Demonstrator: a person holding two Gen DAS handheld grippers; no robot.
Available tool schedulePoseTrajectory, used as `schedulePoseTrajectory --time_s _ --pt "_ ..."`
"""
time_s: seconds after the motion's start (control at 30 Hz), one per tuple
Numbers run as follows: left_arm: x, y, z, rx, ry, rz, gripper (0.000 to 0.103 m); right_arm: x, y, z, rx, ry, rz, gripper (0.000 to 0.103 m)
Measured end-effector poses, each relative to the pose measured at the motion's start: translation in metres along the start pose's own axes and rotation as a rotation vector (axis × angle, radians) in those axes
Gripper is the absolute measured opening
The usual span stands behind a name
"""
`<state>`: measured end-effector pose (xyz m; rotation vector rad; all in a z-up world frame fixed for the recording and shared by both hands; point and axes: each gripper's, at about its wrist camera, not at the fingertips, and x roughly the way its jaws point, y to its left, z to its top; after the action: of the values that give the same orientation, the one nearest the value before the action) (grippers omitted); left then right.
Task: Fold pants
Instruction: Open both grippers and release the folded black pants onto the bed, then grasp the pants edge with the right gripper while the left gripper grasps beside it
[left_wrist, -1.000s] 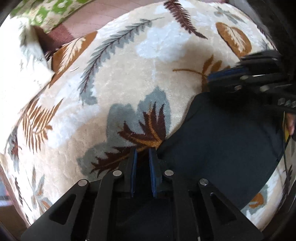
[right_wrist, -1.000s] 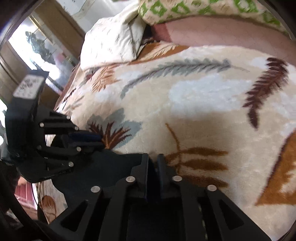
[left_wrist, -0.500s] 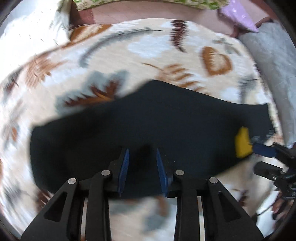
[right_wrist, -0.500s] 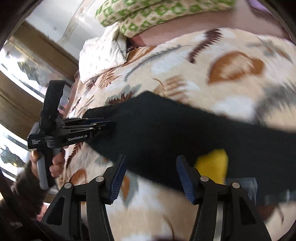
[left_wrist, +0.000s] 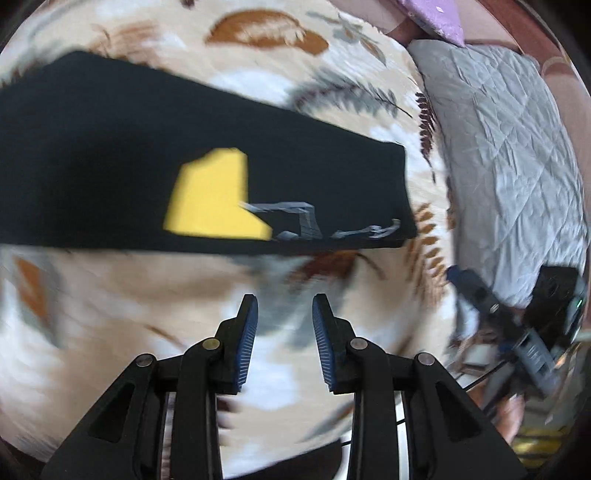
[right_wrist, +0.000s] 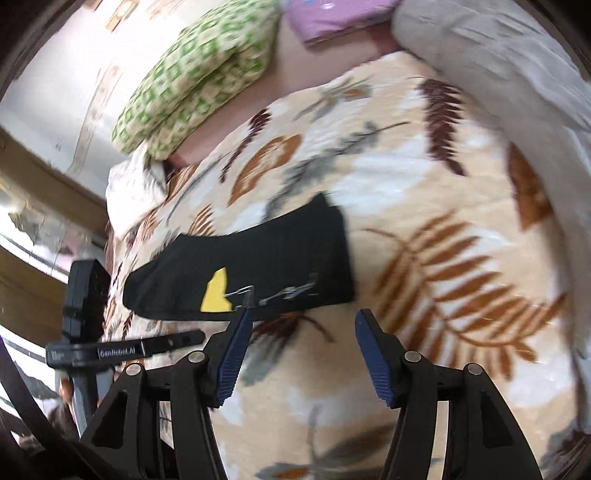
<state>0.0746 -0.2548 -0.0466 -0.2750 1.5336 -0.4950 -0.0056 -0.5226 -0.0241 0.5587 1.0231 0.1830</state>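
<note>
Right wrist view reads "GenRoboT.AI" on the left gripper (right_wrist: 173, 341); both it and the right gripper (right_wrist: 303, 323) are released, near black pants (right_wrist: 258, 266) bearing a yellow patch (right_wrist: 216, 293).

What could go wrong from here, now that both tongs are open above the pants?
The black pants lie on a soft, uneven leaf-patterned blanket, so a closing grasp by the right tongs might pinch the blanket along with the cloth. Both views are motion-blurred, so the left tongs could miss the near edge. The tongs might also bump each other.
</note>
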Motion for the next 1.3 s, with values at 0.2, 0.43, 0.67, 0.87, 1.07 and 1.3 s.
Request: schedulePoseTrajectory --time_s 0.2,0.43,0.67,0.87,1.07,1.3 --pt "0.014 -0.019 -0.001 -0.15 -0.034 -0.062 0.028 -0.002 -0.032 -0.001 0.034 -0.002 0.047 0.061" --pt "0.034 -0.012 -0.008 -0.381 -0.066 -0.111 0.028 0.008 -0.05 0.004 0.05 0.004 0.104 0.061" --pt "0.035 -0.009 -0.007 -0.479 -0.195 -0.127 0.028 0.018 -0.056 0.014 0.05 0.008 0.14 0.061" --pt "0.045 0.008 -0.011 -0.594 -0.217 -0.229 0.027 0.024 -0.059 0.022 0.052 0.019 0.167 0.061" --pt "0.05 0.014 -0.006 -0.652 -0.24 -0.271 0.028 0.029 -0.061 0.033 0.059 0.025 0.189 0.061" --pt "0.05 0.008 0.003 -0.651 -0.256 -0.26 0.028 0.042 -0.065 0.048 0.089 0.04 0.227 0.062"
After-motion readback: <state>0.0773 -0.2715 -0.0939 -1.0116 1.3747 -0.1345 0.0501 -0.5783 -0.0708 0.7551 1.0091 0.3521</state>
